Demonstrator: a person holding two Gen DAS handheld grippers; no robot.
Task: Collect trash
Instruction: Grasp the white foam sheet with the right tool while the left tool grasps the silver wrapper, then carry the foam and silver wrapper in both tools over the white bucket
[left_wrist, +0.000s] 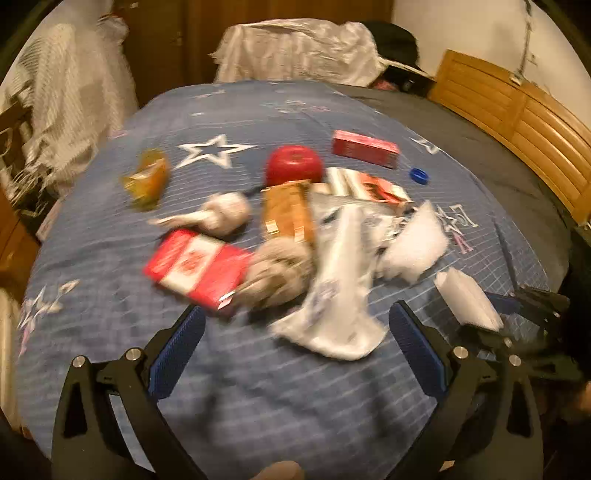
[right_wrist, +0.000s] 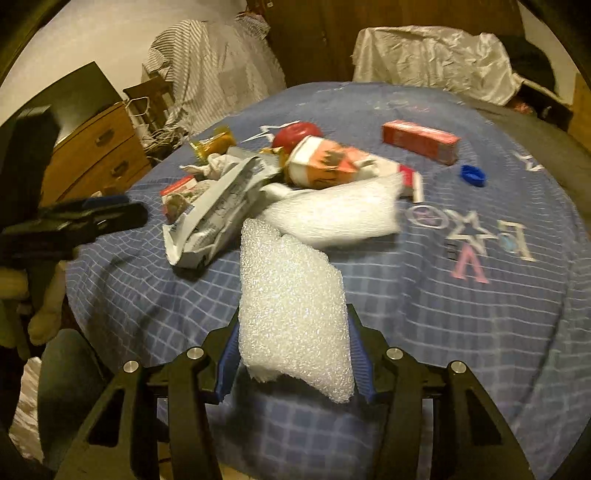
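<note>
Clamping right tongs (right_wrist: 293, 350) on foam sheet (right_wrist: 291, 295), long axis pointing forward, left tongs (left_wrist: 295, 328) apart, seemingly empty

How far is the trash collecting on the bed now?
Nothing looks put away yet; no bin or bag is visible. In hand: the right claw is closed on a white foam sheet. The left claw is open and empty. Left on the blue bedspread: red cup, red box, blue cap, crumpled papers.
</note>
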